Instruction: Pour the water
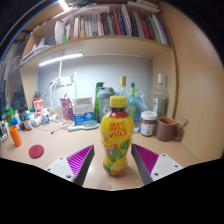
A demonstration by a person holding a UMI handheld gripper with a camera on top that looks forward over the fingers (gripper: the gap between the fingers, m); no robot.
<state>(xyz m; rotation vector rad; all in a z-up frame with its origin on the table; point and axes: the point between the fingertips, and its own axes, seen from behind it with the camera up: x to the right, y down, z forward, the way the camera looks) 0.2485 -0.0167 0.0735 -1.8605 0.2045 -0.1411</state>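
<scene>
A small plastic bottle [117, 140] of yellow drink, with a yellow cap and a red and green label, stands upright on the pale wooden desk [62, 143]. It sits between the two fingers of my gripper [113, 150]. The right purple pad [146, 157] lies close against the bottle's side. The left pad [82, 158] is a small gap away from it. The gripper is open around the bottle.
A brown mug [168, 128] and a lidded jar [148, 122] stand to the right, beyond the fingers. Several bottles [126, 94] and boxes line the back wall under a bookshelf [110, 22]. To the left are small bottles [15, 133] and a red lid [36, 151].
</scene>
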